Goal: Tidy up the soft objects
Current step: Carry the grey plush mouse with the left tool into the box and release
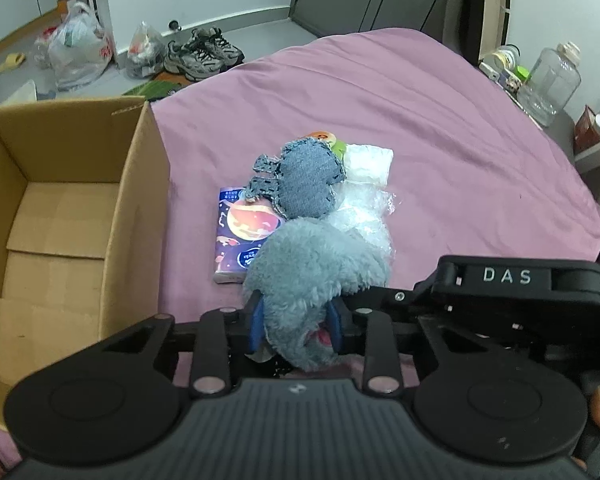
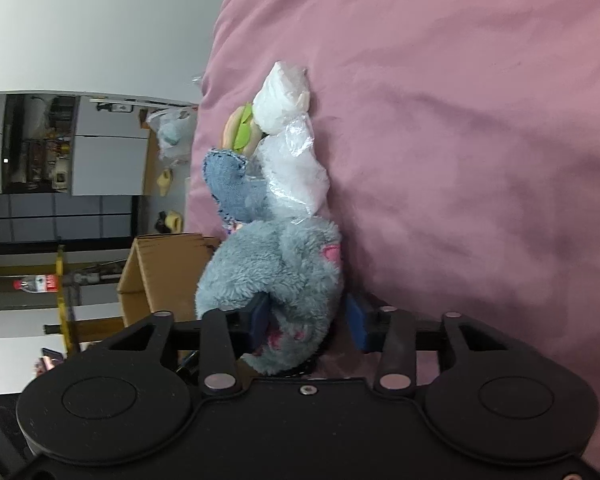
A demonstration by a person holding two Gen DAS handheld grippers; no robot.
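A fluffy grey-blue plush toy [image 1: 312, 280] lies on the pink bed sheet [image 1: 440, 128]. My left gripper [image 1: 296, 322] is shut on its near end, blue pads pressing both sides. In the right wrist view the same plush [image 2: 276, 276] sits between the fingers of my right gripper [image 2: 310, 326]; the left pad touches it, the right pad [image 2: 358, 326] stands apart. Beyond lie a denim plush [image 1: 306, 178], a purple tissue pack [image 1: 240, 236], clear plastic bags [image 1: 364, 200] and an orange-green toy [image 1: 326, 138]. The right gripper's body [image 1: 512, 292] shows at right.
An open, empty cardboard box [image 1: 60, 216] stands at the left on the bed. Beyond the bed are sneakers [image 1: 202, 54] and plastic bags [image 1: 76, 52] on the floor. A side shelf at right holds a large clear jar [image 1: 550, 80] and small items.
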